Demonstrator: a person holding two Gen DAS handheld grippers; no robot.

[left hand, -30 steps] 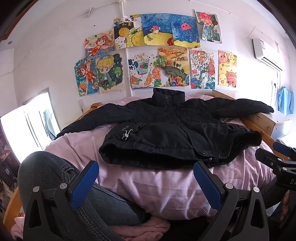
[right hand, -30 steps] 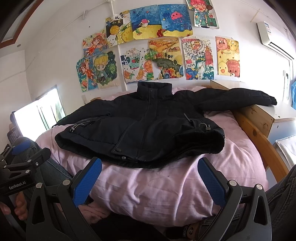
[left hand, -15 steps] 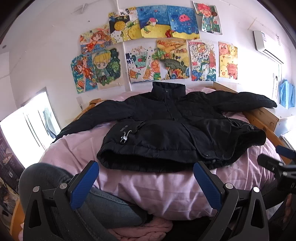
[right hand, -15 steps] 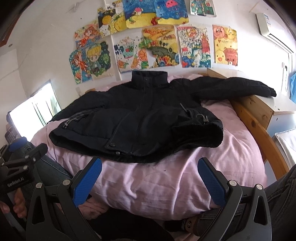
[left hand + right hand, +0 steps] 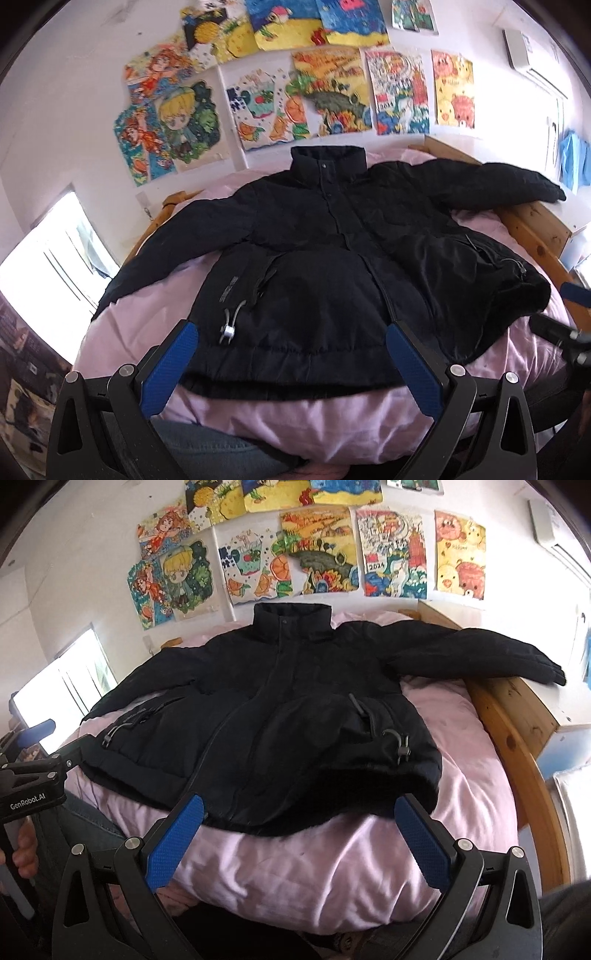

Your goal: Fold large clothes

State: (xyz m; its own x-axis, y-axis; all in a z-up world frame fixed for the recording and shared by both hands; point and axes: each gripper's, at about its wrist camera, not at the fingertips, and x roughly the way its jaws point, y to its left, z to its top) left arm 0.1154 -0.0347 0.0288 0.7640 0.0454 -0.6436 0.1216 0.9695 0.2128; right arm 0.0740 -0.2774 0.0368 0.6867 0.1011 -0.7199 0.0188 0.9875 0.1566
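A black puffer jacket (image 5: 332, 258) (image 5: 288, 709) lies front up on a bed with a pink sheet (image 5: 332, 424) (image 5: 332, 867), collar toward the wall, both sleeves spread out. Its right sleeve (image 5: 480, 657) reaches over the wooden bed frame. My left gripper (image 5: 291, 343) is open over the hem on the jacket's left half, close above the fabric. My right gripper (image 5: 299, 816) is open at the hem near the jacket's right half. Neither holds anything. The other gripper shows at the edge of each view, the left one (image 5: 33, 760) held by a hand.
A wooden bed frame (image 5: 517, 738) runs along the right side, with a white cabinet (image 5: 569, 709) beyond it. Children's drawings (image 5: 314, 92) cover the wall behind the bed. A bright window (image 5: 48, 266) is at the left. A person's jeans-clad leg (image 5: 207, 454) is below the bed's near edge.
Both grippers have moved forward and up toward the jacket's hem, so the jacket fills more of each view. Both stay open. The jacket has not moved.
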